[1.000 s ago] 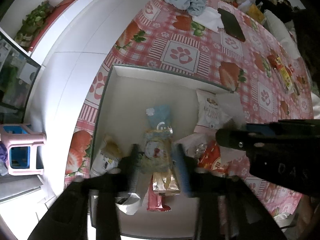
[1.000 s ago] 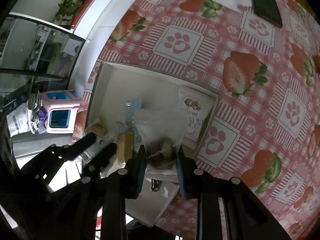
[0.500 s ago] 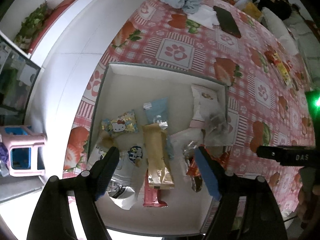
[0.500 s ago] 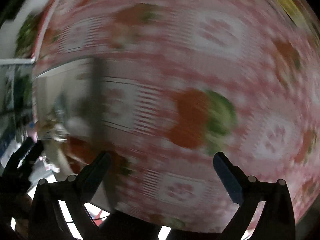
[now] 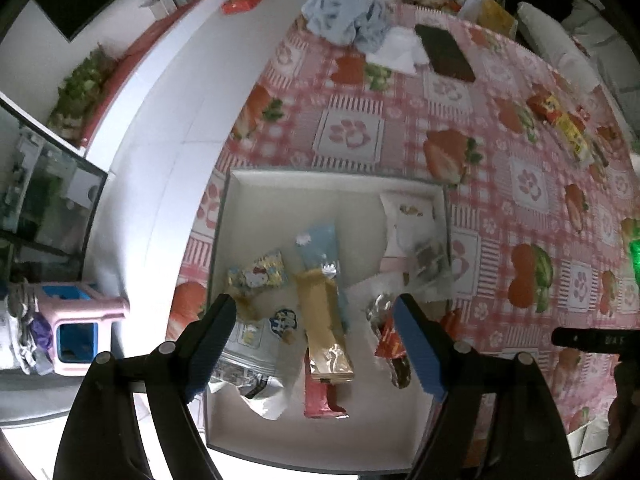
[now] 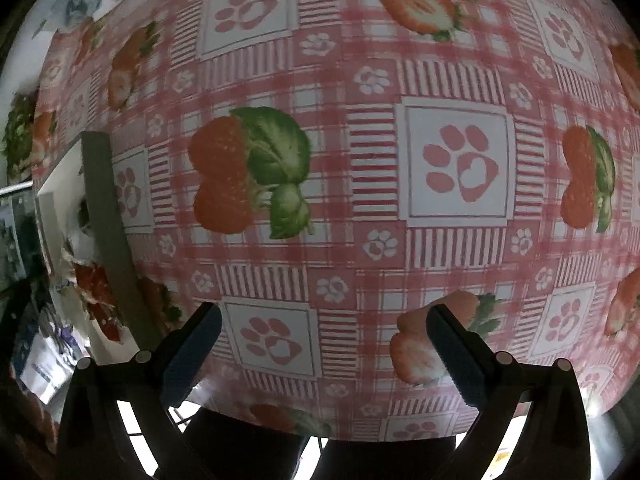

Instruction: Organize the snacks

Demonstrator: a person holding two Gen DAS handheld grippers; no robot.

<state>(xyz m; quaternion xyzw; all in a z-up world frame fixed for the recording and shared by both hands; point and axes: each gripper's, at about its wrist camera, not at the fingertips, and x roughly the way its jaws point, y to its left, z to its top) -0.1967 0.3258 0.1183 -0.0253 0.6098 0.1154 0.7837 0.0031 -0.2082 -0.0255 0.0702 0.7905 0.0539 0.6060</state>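
White box: holds the snack packets, piled at its near end.
Left hand-held gripper: released, empty, jaws just widened above the packets.
Right hand-held gripper: released, empty, over the bare surface.
Next: probably fetch the loose snacks from the far surface and set them in the box's free end.

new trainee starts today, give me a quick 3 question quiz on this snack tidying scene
1. True or false: the left gripper is clamped on a snack.
2. Multiple choice: in the right wrist view, what lies under the right gripper? A) the white box B) bare patterned tablecloth C) a blue cloth
3. Fill in: the Hello Kitty packet lies inside the ___.

Key
1. False: its jaws have just been opening and stand apart above the gold snack bar, with no pad pressing on it.
2. B: only the tablecloth shows between its open fingers.
3. white box
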